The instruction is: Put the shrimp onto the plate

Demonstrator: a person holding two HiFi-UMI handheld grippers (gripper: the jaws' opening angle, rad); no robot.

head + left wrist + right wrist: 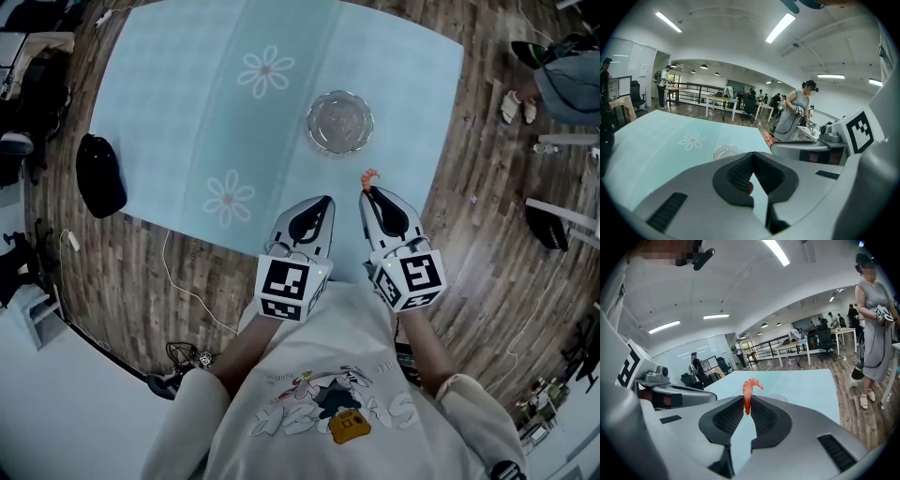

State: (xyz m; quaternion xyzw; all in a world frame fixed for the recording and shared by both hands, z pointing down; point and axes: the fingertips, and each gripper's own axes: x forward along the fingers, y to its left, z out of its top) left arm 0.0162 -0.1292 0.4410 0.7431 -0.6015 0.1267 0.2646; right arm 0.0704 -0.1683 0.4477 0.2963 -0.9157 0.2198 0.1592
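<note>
A pink-orange shrimp (749, 389) sticks up from between the jaws of my right gripper (747, 405), which is shut on it. In the head view the shrimp (369, 176) pokes out past the right gripper (368, 191), held above the table's near edge. The clear glass plate (339, 122) sits on the light blue table, a short way beyond and left of the shrimp, and has nothing on it. My left gripper (324, 200) hangs beside the right one, shut with nothing in it. The plate (725, 152) shows ahead in the left gripper view.
The table (187, 112) carries a light blue cloth with two flower prints (265, 72). A black bag (98, 174) lies on the floor at the left. Cables (183, 281) run over the wooden floor near the table's front. A person (873, 329) stands to the right.
</note>
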